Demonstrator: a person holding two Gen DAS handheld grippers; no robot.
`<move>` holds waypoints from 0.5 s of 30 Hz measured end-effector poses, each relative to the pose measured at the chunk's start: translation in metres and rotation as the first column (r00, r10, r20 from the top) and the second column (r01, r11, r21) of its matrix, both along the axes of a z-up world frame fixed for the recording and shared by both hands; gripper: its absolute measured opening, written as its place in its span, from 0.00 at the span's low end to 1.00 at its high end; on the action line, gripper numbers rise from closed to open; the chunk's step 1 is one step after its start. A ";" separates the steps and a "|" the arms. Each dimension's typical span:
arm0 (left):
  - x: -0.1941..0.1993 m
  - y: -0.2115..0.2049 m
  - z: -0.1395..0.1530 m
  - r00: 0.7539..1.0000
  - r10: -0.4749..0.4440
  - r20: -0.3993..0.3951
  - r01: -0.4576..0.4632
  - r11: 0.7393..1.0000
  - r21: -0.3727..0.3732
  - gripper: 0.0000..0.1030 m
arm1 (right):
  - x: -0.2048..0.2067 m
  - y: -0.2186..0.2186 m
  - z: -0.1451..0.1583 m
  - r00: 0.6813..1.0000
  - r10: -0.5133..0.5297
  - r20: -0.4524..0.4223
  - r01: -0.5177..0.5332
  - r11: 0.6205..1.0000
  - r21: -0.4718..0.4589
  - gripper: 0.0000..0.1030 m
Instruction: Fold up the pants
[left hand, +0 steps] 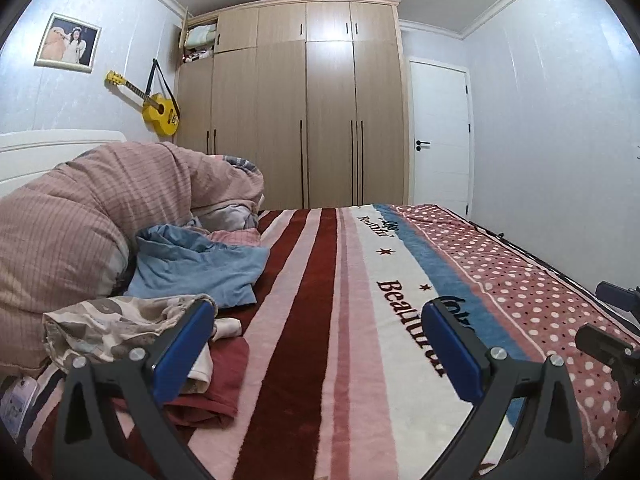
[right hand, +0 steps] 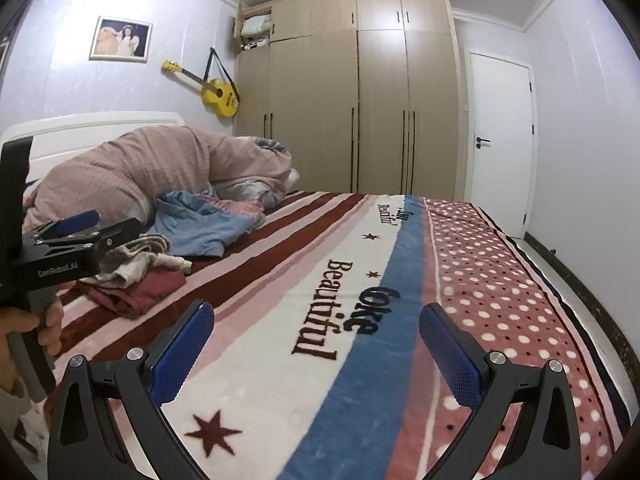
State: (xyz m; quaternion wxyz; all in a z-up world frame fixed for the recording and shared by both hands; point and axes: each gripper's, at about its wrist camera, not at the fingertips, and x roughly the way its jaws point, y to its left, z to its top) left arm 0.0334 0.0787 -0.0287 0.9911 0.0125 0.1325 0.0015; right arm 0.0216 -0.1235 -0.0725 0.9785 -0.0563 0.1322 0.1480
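A pile of clothes lies at the left of the bed: a beige patterned garment [left hand: 116, 320] on a dark red one [left hand: 204, 404], with a light blue garment [left hand: 200, 264] behind. Which are the pants I cannot tell. The pile also shows in the right wrist view, with the beige piece [right hand: 136, 258], the red one [right hand: 140, 290] and the blue one [right hand: 200, 222]. My left gripper [left hand: 320, 348] is open and empty just right of the pile; it shows from the side in the right wrist view [right hand: 80, 224]. My right gripper [right hand: 316, 350] is open and empty above the striped blanket [right hand: 280, 360].
A bunched pink quilt [left hand: 80, 216] lies by the white headboard [left hand: 40, 148]. A wooden wardrobe [left hand: 304, 112] and a white door [left hand: 440, 136] stand beyond the bed. A yellow guitar [left hand: 160, 110] hangs on the wall. The bed's right edge [right hand: 552, 280] drops to the floor.
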 end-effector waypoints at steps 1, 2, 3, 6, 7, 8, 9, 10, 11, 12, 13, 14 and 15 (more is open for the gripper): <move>-0.001 0.000 0.001 1.000 -0.001 0.000 0.001 1.000 -0.003 0.99 | -0.003 -0.001 0.001 1.000 -0.003 0.003 0.003 1.000 -0.001 0.99; -0.002 -0.001 0.002 1.000 -0.003 -0.001 0.003 1.000 -0.009 0.99 | -0.006 -0.002 0.003 1.000 -0.007 0.008 0.007 1.000 -0.002 0.99; -0.004 -0.001 0.003 1.000 -0.007 -0.003 0.006 1.000 -0.017 0.99 | -0.009 -0.003 0.004 1.000 -0.012 0.013 0.012 1.000 -0.002 0.99; -0.010 -0.001 0.006 1.000 -0.010 0.000 0.010 1.000 -0.025 0.99 | -0.014 -0.005 0.008 1.000 -0.018 0.017 0.018 1.000 0.001 0.99; -0.012 -0.002 0.007 1.000 -0.011 0.002 0.011 1.000 -0.025 0.99 | -0.016 -0.005 0.009 1.000 -0.019 0.019 0.019 1.000 0.000 0.99; -0.013 -0.002 0.007 1.000 -0.013 0.003 0.013 1.000 -0.024 0.99 | -0.019 -0.005 0.010 1.000 -0.022 0.020 0.022 1.000 -0.002 0.99; -0.016 -0.003 0.009 1.000 -0.014 0.005 0.014 1.000 -0.022 0.99 | -0.020 -0.005 0.010 1.000 -0.024 0.020 0.024 1.000 -0.003 0.99; -0.017 -0.003 0.010 1.000 -0.013 0.005 0.014 1.000 -0.020 0.99 | -0.022 -0.005 0.011 0.999 -0.025 0.021 0.025 1.000 -0.003 0.99; -0.018 -0.004 0.011 1.000 -0.013 0.006 0.014 1.000 -0.019 0.99 | -0.023 -0.006 0.011 0.999 -0.027 0.021 0.027 1.000 -0.001 0.99; -0.020 -0.004 0.012 1.000 -0.015 0.007 0.015 1.000 -0.020 0.99 | -0.024 -0.006 0.012 0.999 -0.028 0.020 0.028 1.000 0.001 0.99; -0.021 -0.004 0.012 1.000 -0.017 0.005 0.017 1.000 -0.021 0.99 | -0.024 -0.006 0.012 0.999 -0.027 0.019 0.026 1.000 0.003 0.99; -0.022 -0.004 0.012 1.000 -0.021 0.005 0.021 0.999 -0.024 0.99 | -0.025 -0.006 0.013 0.999 -0.025 0.020 0.025 1.000 0.005 0.99; -0.022 -0.005 0.012 1.000 -0.021 0.007 0.021 0.999 -0.028 0.99 | -0.026 -0.007 0.013 0.999 -0.025 0.020 0.025 1.000 0.004 0.99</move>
